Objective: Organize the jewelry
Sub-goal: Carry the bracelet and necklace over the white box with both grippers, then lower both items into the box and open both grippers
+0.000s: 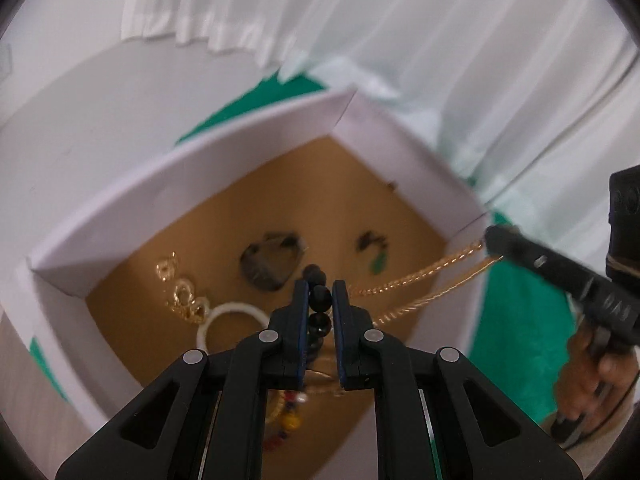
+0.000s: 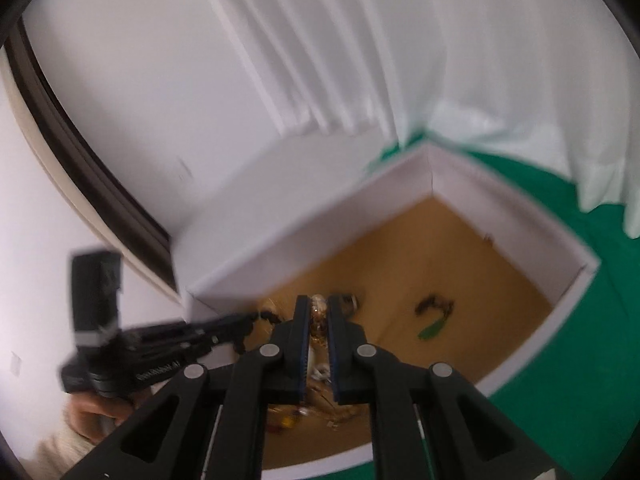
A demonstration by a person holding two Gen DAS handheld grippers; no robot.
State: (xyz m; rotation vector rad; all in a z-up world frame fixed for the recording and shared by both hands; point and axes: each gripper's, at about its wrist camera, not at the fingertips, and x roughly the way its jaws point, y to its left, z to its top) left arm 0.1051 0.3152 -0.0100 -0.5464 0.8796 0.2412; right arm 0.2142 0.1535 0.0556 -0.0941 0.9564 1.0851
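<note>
A white box with a brown floor holds the jewelry. My left gripper is shut on a string of black beads above the box floor. My right gripper is shut on a gold chain; in the left wrist view its tip is at the box's right wall, the chain stretching from it into the box. In the right wrist view the chain sits between the jaws, and the left gripper reaches in from the left with the beads.
On the box floor lie gold hoop earrings, a white ring bangle, a dark stone pendant, a green-and-black earring and coloured beads. A green cloth lies under the box; white curtains hang behind.
</note>
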